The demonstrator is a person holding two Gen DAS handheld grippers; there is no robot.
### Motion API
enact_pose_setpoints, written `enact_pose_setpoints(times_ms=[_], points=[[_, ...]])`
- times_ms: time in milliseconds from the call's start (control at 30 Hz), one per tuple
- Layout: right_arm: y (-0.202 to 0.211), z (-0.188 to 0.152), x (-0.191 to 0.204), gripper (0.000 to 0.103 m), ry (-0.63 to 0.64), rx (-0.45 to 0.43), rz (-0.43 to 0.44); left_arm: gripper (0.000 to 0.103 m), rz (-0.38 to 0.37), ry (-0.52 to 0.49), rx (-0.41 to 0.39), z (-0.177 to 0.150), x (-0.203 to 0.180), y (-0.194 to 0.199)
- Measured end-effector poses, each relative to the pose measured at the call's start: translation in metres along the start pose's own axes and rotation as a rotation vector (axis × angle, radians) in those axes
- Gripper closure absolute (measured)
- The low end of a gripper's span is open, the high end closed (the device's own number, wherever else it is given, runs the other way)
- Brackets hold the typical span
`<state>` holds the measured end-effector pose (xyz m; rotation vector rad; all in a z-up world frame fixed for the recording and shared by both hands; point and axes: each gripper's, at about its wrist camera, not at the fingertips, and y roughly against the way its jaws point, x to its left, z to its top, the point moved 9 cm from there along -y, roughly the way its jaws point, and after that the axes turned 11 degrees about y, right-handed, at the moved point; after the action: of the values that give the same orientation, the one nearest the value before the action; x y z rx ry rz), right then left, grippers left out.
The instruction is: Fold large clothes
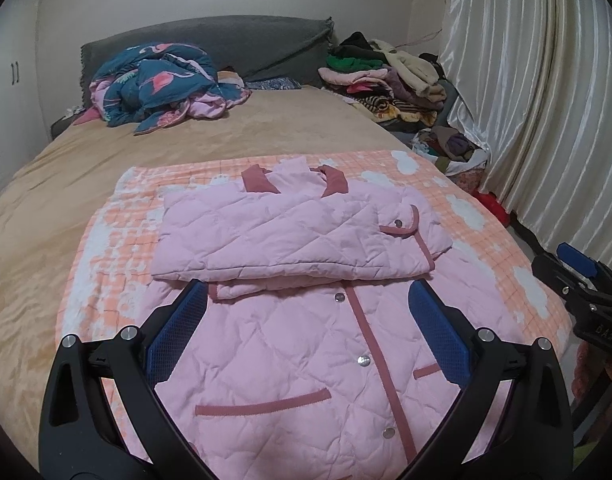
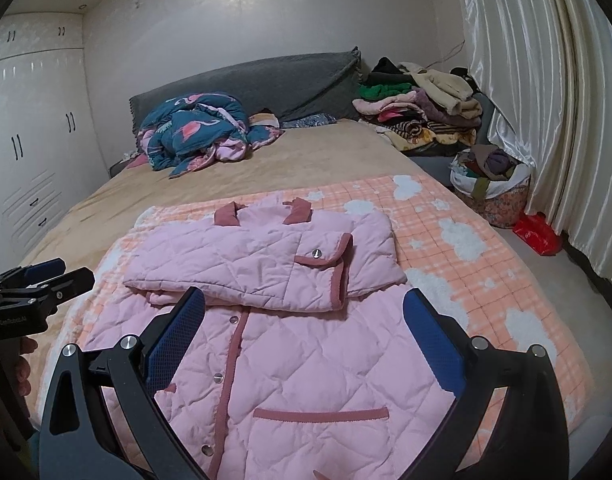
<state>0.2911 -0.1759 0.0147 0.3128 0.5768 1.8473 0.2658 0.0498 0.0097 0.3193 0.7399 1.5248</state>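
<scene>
A pink quilted jacket point(image 1: 298, 344) with dark pink trim and snap buttons lies front up on an orange checked blanket point(image 1: 486, 216) at the near end of the bed. Both sleeves are folded across the chest point(image 1: 290, 236). My left gripper point(image 1: 306, 292) is open and empty, hovering above the jacket's lower front. My right gripper point(image 2: 304, 300) is open and empty too, above the same part of the jacket point(image 2: 306, 360). Each gripper shows at the edge of the other's view: the right one point(image 1: 586, 280), the left one point(image 2: 38, 280).
The tan bed point(image 1: 226, 136) has a blue flamingo quilt point(image 1: 162, 80) bunched at the grey headboard. A clothes pile point(image 1: 386, 76) and a full basket point(image 2: 490, 180) stand at the right by the curtain point(image 2: 546, 100). A white wardrobe point(image 2: 34, 128) is on the left.
</scene>
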Motion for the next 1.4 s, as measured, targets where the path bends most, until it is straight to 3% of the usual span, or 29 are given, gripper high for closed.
enact_pose_setpoints(times_ms=[633,1400], points=[[0.022,-0.008,0.015,0.004,0.051,-0.002,0.010,0.008,0.030,0.015,-0.038,-0.016,0.019,0.034],[0.036,-0.031,0.022,0.004,0.073,0.023,0.031,0.008,0.011,-0.057,-0.007,-0.063,0.000,0.053]])
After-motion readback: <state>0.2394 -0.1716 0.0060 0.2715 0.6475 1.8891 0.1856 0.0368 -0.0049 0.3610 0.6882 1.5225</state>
